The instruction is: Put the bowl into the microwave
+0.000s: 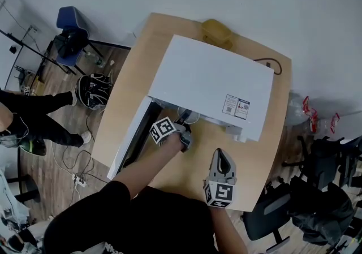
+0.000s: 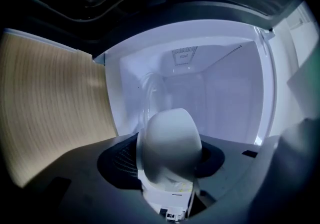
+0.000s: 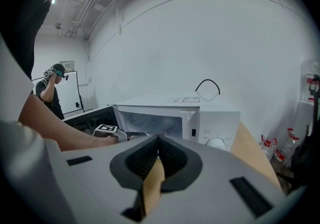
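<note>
The white microwave point(image 1: 206, 86) stands on a wooden table point(image 1: 266, 156) with its door point(image 1: 133, 137) swung open to the left. My left gripper point(image 1: 182, 132) reaches into the opening. In the left gripper view it point(image 2: 167, 162) is shut on the rim of a pale bowl point(image 2: 170, 133), which it holds tilted in front of the lit white cavity point(image 2: 215, 88) and the glass turntable point(image 2: 150, 96). My right gripper point(image 1: 220, 156) hovers over the table in front of the microwave point(image 3: 175, 115), shut point(image 3: 159, 139) with nothing in it.
A yellow object point(image 1: 216, 31) and a black cable point(image 1: 272, 65) lie behind the microwave. A person point(image 1: 34, 117) is on the floor side at the left, near a blue chair point(image 1: 70, 26) and a round black-and-white object point(image 1: 93, 90). Black chairs point(image 1: 317, 202) stand at the right.
</note>
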{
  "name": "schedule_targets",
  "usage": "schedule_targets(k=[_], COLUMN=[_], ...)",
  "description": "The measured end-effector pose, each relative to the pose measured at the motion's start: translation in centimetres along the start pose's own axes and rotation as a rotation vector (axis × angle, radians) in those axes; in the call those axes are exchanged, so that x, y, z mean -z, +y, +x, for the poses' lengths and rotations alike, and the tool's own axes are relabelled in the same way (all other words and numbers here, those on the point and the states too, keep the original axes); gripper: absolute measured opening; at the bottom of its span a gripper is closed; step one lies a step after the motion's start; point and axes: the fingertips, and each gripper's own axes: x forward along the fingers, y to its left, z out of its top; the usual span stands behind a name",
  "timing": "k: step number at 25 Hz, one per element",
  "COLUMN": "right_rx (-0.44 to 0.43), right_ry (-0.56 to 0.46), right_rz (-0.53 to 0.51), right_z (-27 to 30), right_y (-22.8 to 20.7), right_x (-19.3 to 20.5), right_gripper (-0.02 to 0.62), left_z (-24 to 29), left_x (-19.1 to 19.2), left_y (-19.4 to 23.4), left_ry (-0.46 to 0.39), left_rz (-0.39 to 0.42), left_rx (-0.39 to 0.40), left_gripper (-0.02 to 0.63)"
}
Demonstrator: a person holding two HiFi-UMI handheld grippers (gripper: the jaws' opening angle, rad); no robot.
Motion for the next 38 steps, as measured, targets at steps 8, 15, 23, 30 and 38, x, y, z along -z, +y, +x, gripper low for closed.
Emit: schedule_targets(k=[8, 15, 23, 30, 38], right_rx=[-0.013, -0.036, -0.038, -0.023, -0.012], right_ry=[0.011, 0.013, 0.009, 0.013, 0.021], right_rz=[0.013, 0.018, 0.028, 0.048, 0.062], right_z=[-0.1, 0.0, -0.3, -0.7, -1.0], right_y=[0.4, 1.1, 0.8, 0.2, -0.7], right_x=[0.7, 1.0, 1.0, 1.3, 1.8], right_gripper=[0.060, 0.060, 0.060, 0.060, 0.060], left_z=[0.4, 0.5, 0.6, 0.6, 0.3], left_x=[-0.5, -0.5, -0.4, -0.6, -1.8], left_y=[-0.5, -0.6, -0.8, -0.7, -0.9], left_ry=[-0.037, -0.029, -0.039, -0.047, -0.105], left_rz=[-0.047, 0.001, 0.072, 0.162, 0.194], left_rx=[0.026, 0.000, -0.075, -0.156, -0.201], left_gripper=[0.216, 0.216, 0.216, 0.228, 0.276])
